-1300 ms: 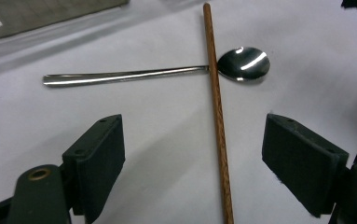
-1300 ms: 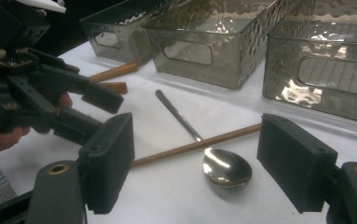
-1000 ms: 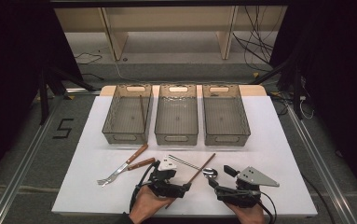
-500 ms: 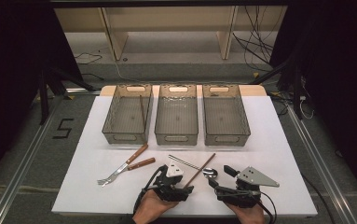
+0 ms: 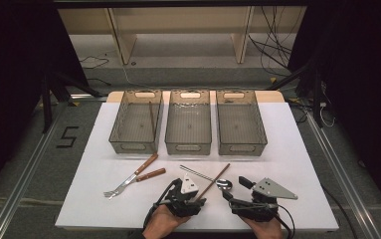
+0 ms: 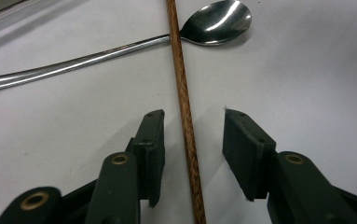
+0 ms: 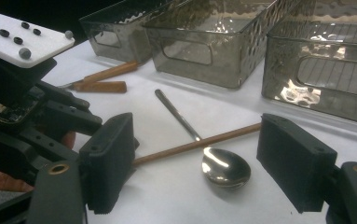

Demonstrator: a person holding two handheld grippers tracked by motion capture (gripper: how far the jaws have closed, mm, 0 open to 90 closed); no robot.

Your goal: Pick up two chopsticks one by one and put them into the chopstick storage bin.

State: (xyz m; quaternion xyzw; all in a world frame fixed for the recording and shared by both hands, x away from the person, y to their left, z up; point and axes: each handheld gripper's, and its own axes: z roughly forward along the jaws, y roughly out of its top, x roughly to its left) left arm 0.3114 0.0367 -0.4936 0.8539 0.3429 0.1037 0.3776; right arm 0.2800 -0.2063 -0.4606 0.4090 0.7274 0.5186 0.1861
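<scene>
- Left gripper (image 6: pixel 192 154): jaws astride the chopstick (image 6: pixel 184 112), closing in just now, pads not yet touching the wood.
- Chopstick: flat on the white table (image 5: pixel 302 149), crossing over the spoon (image 6: pixel 216 23) handle; from the left gripper it runs toward 1 o'clock in the high view.
- Right gripper (image 7: pixel 197 163): jaws spread wide, empty, spoon bowl between them.
- Three bins (image 5: pixel 188 122): at 12 o'clock.
</scene>
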